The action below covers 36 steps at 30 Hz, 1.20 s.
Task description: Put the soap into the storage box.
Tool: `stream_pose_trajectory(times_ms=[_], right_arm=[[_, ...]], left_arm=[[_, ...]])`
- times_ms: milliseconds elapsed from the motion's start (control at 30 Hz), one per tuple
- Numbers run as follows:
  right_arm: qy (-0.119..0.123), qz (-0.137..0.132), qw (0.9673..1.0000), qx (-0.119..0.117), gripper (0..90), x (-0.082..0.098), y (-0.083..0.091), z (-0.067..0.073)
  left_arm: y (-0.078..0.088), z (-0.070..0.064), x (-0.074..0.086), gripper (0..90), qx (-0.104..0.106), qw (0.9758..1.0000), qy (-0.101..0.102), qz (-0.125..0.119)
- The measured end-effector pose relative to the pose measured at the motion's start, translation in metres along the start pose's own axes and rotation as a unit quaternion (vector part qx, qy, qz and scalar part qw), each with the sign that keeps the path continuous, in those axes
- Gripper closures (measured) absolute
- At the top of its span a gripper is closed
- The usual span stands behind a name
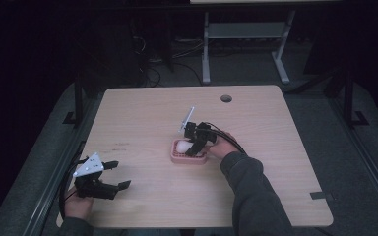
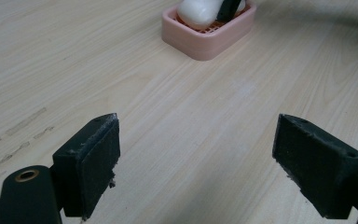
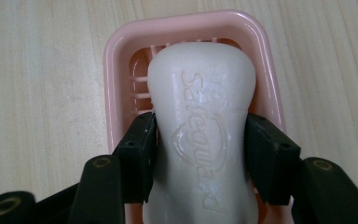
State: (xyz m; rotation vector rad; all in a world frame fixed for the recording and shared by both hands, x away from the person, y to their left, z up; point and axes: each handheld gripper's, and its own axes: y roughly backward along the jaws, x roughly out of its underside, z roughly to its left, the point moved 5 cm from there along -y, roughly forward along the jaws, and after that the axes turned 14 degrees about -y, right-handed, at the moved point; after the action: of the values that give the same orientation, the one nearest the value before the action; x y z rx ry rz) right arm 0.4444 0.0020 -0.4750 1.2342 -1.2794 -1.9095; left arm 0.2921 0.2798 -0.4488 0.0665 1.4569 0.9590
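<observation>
Grey-legged desk [image 1: 243,34] and tangled cables [image 1: 150,69] on floor beyond table [image 1: 142,118].

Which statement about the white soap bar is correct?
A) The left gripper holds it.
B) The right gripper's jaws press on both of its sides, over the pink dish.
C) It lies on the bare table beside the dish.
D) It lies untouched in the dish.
B: in the right gripper view, the right gripper has its jaws against both sides of the soap bar over the pink dish; the left gripper is open over bare table.

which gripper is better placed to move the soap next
Right. The right gripper already has its jaws closed on the soap bar over the pink dish; the left gripper sits open, apart.
</observation>
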Motion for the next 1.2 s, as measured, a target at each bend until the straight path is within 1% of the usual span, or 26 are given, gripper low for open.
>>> stream_pose_trajectory(times_ms=[67, 100, 167, 267, 367, 433, 467, 500, 600, 700, 733, 800, 867, 900, 967, 1033, 1133, 1200], right_arm=[[0.007, 0.000, 1.0000, 0.004, 47.4, 0.000, 0.000, 0.000], [0.007, 0.000, 1.0000, 0.004, 47.4, 0.000, 0.000, 0.000], [0.017, -0.001, 0.9998, 0.007, 48.1, 0.000, 0.000, 0.001], [0.023, 0.002, 0.9997, 0.012, 48.1, 0.000, 0.000, 0.002], [0.024, 0.001, 0.9996, 0.014, 47.5, 0.000, 0.000, 0.002], [0.020, -0.002, 0.9997, 0.012, 43.5, 0.000, 0.001, 0.003], [0.019, -0.008, 0.9997, 0.011, 42.2, -0.001, 0.003, 0.003], [0.015, -0.014, 0.9998, 0.009, 42.2, -0.002, 0.005, 0.003], [0.017, -0.027, 0.9994, 0.014, 39.9, -0.003, 0.011, 0.003], [0.015, -0.026, 0.9994, 0.019, 38.8, 0.000, 0.014, 0.002], [0.009, -0.025, 0.9995, 0.016, 38.8, 0.001, 0.015, 0.002], [0.008, -0.027, 0.9995, 0.015, 38.0, 0.002, 0.017, 0.001], [0.004, -0.027, 0.9996, 0.010, 37.7, 0.002, 0.018, 0.002], [0.006, -0.028, 0.9995, 0.012, 36.8, 0.002, 0.019, 0.002], [0.002, -0.031, 0.9995, 0.009, 36.4, 0.003, 0.021, 0.003], [0.000, -0.034, 0.9994, 0.010, 33.4, 0.003, 0.022, 0.004], [-0.001, -0.036, 0.9993, 0.011, 32.5, 0.004, 0.025, 0.004], [-0.005, -0.040, 0.9991, 0.010, 32.5, 0.004, 0.028, 0.004]], left_arm=[[0.000, 0.000, 0.000, 14.8, 0.001, 1.0000, 0.000, 0.000], [0.000, 0.000, 0.000, 14.8, 0.001, 1.0000, 0.000, 0.000], [0.000, 0.000, 0.000, 14.8, 0.000, 1.0000, 0.001, 0.000], [0.000, 0.000, 0.000, 14.8, 0.000, 1.0000, 0.000, 0.000], [0.000, 0.000, 0.000, 14.8, 0.000, 1.0000, 0.001, 0.000], [0.000, 0.000, 0.000, 14.8, 0.000, 1.0000, 0.001, 0.000], [0.000, 0.000, 0.000, 14.8, 0.000, 1.0000, 0.000, 0.000], [0.000, 0.000, 0.000, 14.8, 0.000, 1.0000, 0.001, 0.000], [-0.001, 0.000, 0.000, 14.8, 0.001, 1.0000, 0.001, 0.001], [-0.001, -0.001, 0.000, 14.8, 0.001, 1.0000, 0.001, 0.001], [-0.001, -0.001, 0.000, 14.8, 0.001, 1.0000, 0.001, 0.001], [-0.001, -0.001, 0.000, 14.8, 0.001, 1.0000, 0.001, 0.001], [-0.001, -0.001, 0.000, 14.8, 0.001, 1.0000, 0.001, 0.001], [-0.001, 0.000, 0.000, 14.8, 0.000, 1.0000, 0.001, 0.001], [0.000, 0.000, 0.000, 14.8, 0.000, 1.0000, 0.001, 0.001], [0.000, 0.000, 0.000, 14.8, 0.000, 1.0000, 0.001, 0.001], [-0.001, 0.000, 0.000, 14.8, 0.000, 1.0000, 0.001, 0.002], [-0.001, 0.000, 0.000, 14.8, -0.001, 1.0000, 0.001, 0.001]])
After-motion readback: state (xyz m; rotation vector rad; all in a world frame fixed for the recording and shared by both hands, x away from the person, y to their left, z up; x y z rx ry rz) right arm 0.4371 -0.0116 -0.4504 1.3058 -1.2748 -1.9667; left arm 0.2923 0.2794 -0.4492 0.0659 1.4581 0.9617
